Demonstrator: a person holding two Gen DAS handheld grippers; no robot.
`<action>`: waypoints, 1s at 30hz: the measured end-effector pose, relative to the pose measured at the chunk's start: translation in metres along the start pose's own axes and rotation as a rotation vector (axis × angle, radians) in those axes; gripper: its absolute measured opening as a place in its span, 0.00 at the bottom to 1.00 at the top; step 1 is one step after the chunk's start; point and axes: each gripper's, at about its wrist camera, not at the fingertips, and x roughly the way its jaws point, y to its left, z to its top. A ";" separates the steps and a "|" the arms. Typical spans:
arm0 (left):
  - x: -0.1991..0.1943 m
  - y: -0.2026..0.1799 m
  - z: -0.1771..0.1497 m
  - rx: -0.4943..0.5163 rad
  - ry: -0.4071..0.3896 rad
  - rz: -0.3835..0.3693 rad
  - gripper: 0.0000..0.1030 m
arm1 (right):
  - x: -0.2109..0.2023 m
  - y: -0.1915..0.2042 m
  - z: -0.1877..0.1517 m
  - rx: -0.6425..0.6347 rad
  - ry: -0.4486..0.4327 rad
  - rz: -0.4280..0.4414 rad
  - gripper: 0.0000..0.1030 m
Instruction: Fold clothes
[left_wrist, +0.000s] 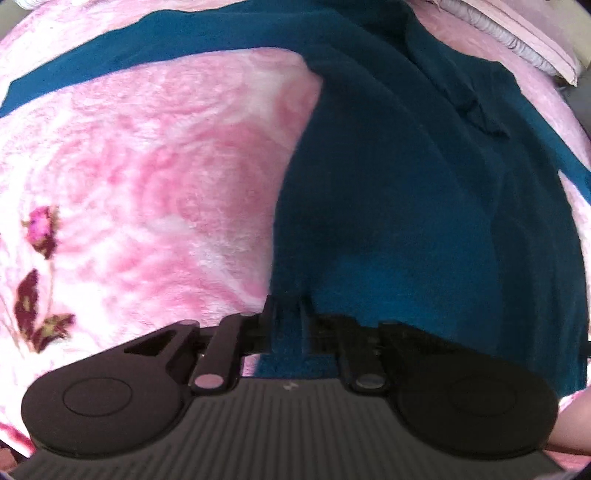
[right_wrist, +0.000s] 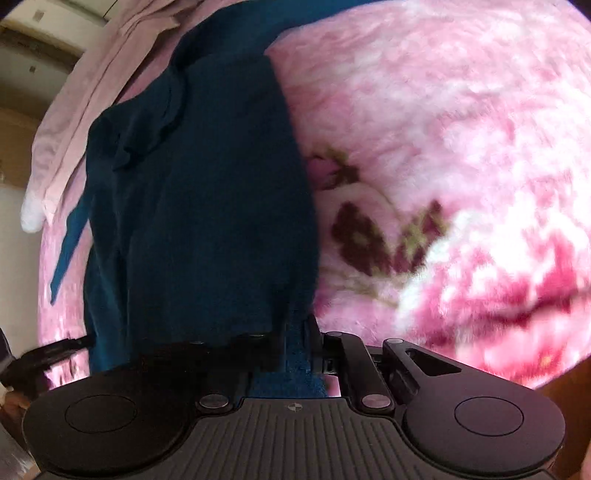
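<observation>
We hold the left gripper (left_wrist: 288, 314) pointed steeply down at the near hem of a teal garment (left_wrist: 406, 184), and its jaws are pinched tight on a narrow fold of that cloth, which shows as a teal strip between the two black fingers. From there the garment runs away toward twelve and one o'clock in the left wrist view, filling the right half of the picture, while one long sleeve stretches off toward ten o'clock across the pink floral blanket (left_wrist: 147, 166). The garment's left edge falls just at the jaws, so the blanket lies bare from seven to eleven o'clock. A pale pink folded cloth (left_wrist: 517, 33) sits at one o'clock, beyond the collar.

Our right gripper (right_wrist: 297, 332) is likewise clamped nearly closed on the hem, a teal strip caught between its fingers. In the right wrist view the teal garment (right_wrist: 203, 203) rises from the jaws toward eleven and twelve o'clock, its right edge in line with the jaws, and the blanket (right_wrist: 443, 147) spreads from one to four o'clock. The pale pink cloth (right_wrist: 92, 92) lies at ten o'clock. This view is somewhat blurred.
</observation>
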 end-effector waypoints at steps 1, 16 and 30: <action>-0.005 -0.001 -0.001 0.018 -0.009 0.001 0.02 | -0.005 0.003 0.004 -0.052 -0.014 -0.023 0.06; -0.041 -0.017 -0.058 0.037 0.159 0.100 0.05 | -0.034 -0.018 0.025 -0.125 0.144 -0.208 0.20; 0.028 -0.078 0.161 -0.016 -0.138 -0.244 0.27 | 0.021 0.061 0.188 -0.094 -0.162 0.138 0.39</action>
